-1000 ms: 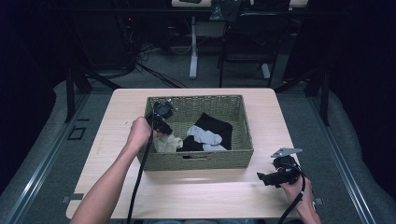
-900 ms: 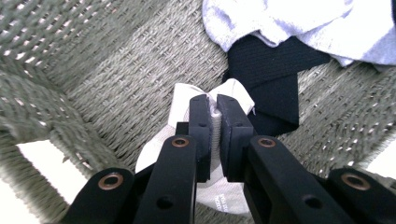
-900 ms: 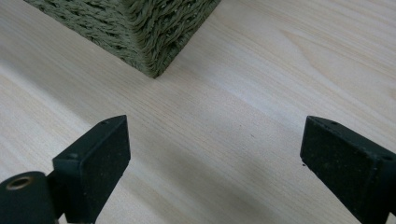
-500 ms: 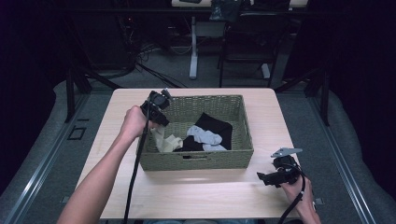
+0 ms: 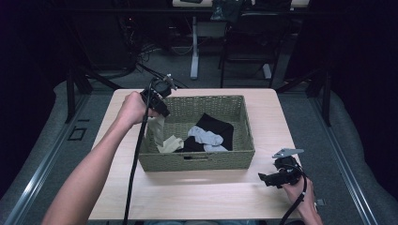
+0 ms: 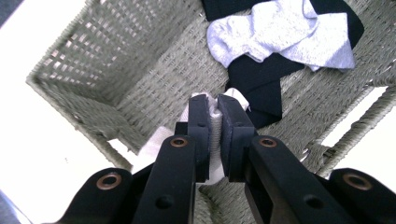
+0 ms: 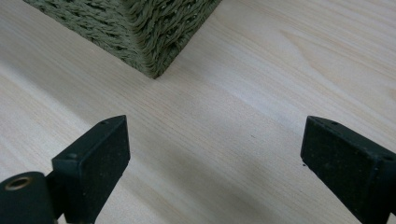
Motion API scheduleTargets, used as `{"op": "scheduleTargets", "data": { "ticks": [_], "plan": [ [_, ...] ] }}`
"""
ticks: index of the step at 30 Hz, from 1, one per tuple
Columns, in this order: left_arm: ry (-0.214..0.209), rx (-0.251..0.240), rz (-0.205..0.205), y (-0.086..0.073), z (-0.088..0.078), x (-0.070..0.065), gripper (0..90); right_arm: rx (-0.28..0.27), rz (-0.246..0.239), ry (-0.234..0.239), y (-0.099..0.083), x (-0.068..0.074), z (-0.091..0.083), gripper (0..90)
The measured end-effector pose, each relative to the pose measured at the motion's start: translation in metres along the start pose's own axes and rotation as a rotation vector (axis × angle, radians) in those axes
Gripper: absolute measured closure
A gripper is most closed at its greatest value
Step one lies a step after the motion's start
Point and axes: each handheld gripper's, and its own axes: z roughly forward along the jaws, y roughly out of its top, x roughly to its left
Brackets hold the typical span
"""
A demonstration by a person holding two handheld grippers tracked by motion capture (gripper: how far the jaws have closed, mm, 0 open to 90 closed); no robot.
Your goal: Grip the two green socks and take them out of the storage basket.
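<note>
Left of centre in the high view, the left gripper (image 5: pixel 158 96) is seen raised over the near-left corner of the woven basket (image 5: pixel 244 123), carried by a hand (image 5: pixel 130 108) whose forearm runs in from the lower left of the frame. A cream sock (image 5: pixel 158 132) is clamped between its jaws and hangs down from them, its lower end draped into the left end of the basket. In the left gripper view the cream sock (image 6: pixel 215 128) is seen pinched as a thin ribbed strip between the two black jaws at centre frame, with the basket wall below.

At mid-frame in the high view, a pale grey sock (image 5: pixel 205 138) is seen lying on black fabric (image 5: pixel 217 126) on the basket floor, just right of the cream sock's lower end.

At the lower right of the high view, the right gripper (image 5: pixel 273 178) is held low over the light wooden table (image 5: pixel 197 192), just beside the basket's near-right corner. In the right gripper view its jaws are seen spread wide with nothing between them, bare tabletop under them, and the basket corner at upper left.
</note>
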Motion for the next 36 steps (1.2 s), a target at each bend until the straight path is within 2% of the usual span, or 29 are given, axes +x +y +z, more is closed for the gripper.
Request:
{"op": "scheduleTargets", "data": {
  "ticks": [7,13,20,24,25,30,36],
  "plan": [
    [0.012,0.012,0.015,0.008,-0.011,0.000,83.8,-0.004,-0.003,0.000,0.000,0.000,0.000,7.5],
    [-0.012,0.022,0.017,0.015,-0.022,0.003,83.6,-0.002,-0.001,0.001,0.000,0.000,0.000,7.5],
    [-0.011,0.002,0.016,0.022,-0.040,0.006,83.5,-0.002,0.000,0.001,0.000,0.000,0.000,7.5],
    [0.004,-0.022,0.010,0.025,-0.058,0.008,83.5,-0.001,0.001,0.001,0.000,0.000,0.000,7.5],
    [0.004,-0.022,0.010,0.025,-0.058,0.008,83.5,-0.001,0.001,0.001,0.000,0.000,0.000,7.5],
    [0.032,-0.051,-0.009,0.022,-0.081,0.015,83.5,-0.001,0.000,0.002,0.000,0.000,0.000,7.5],
    [0.050,-0.087,-0.049,0.010,-0.101,0.026,83.5,-0.002,0.000,0.002,0.000,0.000,0.000,7.5]
  ]
}}
